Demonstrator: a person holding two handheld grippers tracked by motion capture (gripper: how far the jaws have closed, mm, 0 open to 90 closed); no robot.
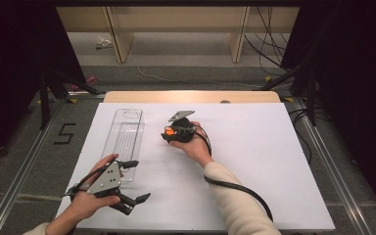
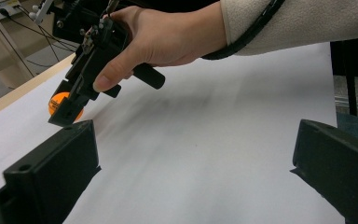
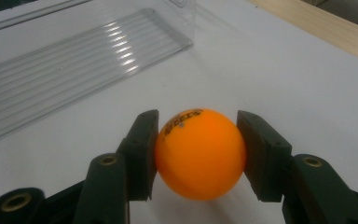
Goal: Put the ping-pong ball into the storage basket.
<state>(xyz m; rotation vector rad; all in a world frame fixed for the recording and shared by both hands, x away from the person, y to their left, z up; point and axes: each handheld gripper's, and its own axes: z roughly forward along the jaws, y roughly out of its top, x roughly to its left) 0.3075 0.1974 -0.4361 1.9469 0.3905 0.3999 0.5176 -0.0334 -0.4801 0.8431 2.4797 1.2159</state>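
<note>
- Orange plastic, a ball (image 3: 199,154) printed with dark lettering, is sitting squeezed between the two black jaws of the right gripper (image 3: 198,156), one pad pressing on each side.
- It is hovering at or just above the white table cover (image 3: 307,93); whether it is touching the sheet is unclear.
- Just beyond it, a clear ribbed plastic tray (image 3: 74,60) is lying flat on the sheet.
- Nearer the person, the left gripper (image 1: 136,181) is resting by the tray's near end, its jaws standing wide apart and gripping nothing.
- From its own view, the right hand (image 2: 163,39) is wrapping the other gripper's handle.
</note>
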